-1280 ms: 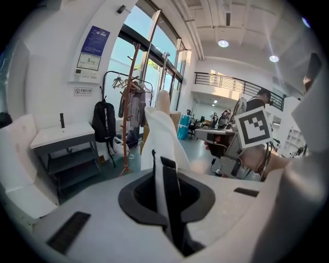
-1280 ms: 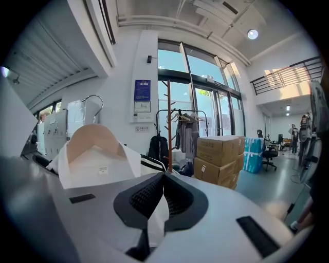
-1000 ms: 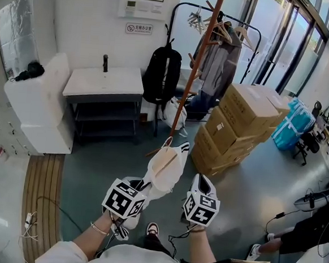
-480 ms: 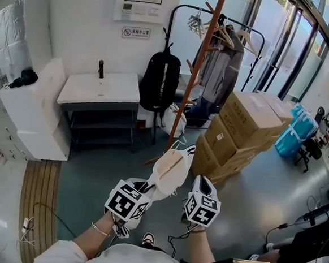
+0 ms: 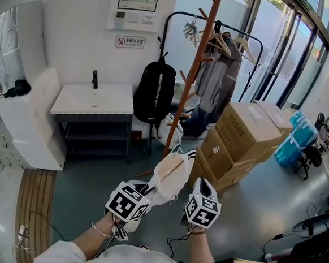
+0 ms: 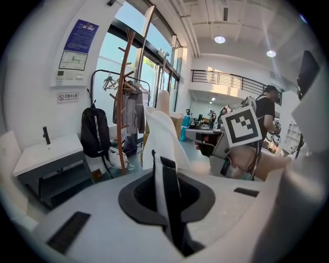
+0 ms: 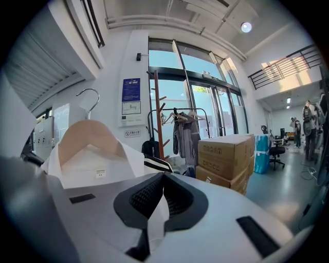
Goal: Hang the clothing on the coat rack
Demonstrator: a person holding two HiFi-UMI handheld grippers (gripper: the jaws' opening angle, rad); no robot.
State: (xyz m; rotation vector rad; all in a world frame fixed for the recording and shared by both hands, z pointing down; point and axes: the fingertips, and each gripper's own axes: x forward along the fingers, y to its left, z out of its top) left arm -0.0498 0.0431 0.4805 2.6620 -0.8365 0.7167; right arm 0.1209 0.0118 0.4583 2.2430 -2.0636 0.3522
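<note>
A white shirt with black trim hangs on a wooden hanger between my two grippers, low in the head view. My left gripper is shut on its fabric; in the left gripper view a strip of the shirt is pinched between the jaws. On the other side, my right gripper is also shut on the shirt, with the collar and hanger at its left. The brown wooden coat rack with pegs stands ahead of the shirt, apart from it, and shows too as the coat rack.
Stacked cardboard boxes sit right of the rack. A black backpack and a metal rail with hung clothing stand behind it, a white sink table to the left. A white bag lies near the rack's foot.
Both grippers keep their hold on the shirt, which has risen slightly. The view has shifted, so the rack's foot and the room sit lower in the head view; the shoe has left the frame.
</note>
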